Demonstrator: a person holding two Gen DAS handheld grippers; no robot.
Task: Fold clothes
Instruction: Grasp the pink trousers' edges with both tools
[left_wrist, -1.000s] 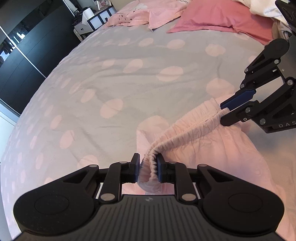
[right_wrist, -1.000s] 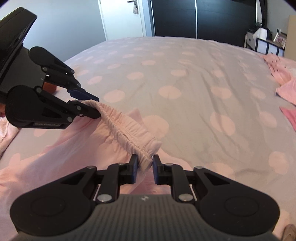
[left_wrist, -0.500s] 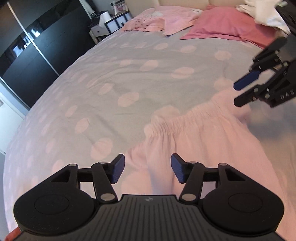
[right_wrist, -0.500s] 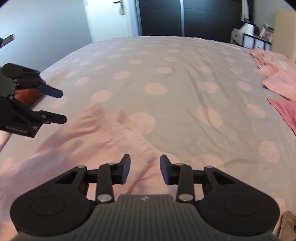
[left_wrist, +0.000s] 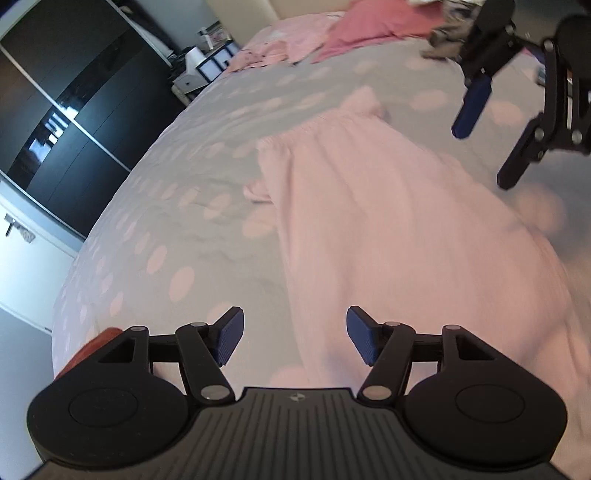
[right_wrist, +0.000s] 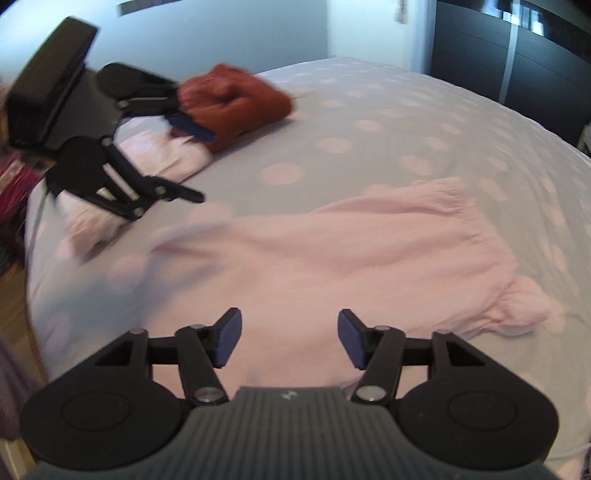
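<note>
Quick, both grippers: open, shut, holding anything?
Left gripper: opening, nothing between its fingers, pink garment lies below.
Right gripper: opening, holding nothing.

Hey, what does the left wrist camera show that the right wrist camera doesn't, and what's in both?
Only the left wrist view shows the pink pillows at the head of the bed and a small shelf unit. Only the right wrist view shows the rust-coloured folded garment and a pale folded one. Both show the pink garment lying flat on the spotted bedspread, the dark wardrobe, and both tools, jaws opening, nothing between them.
</note>
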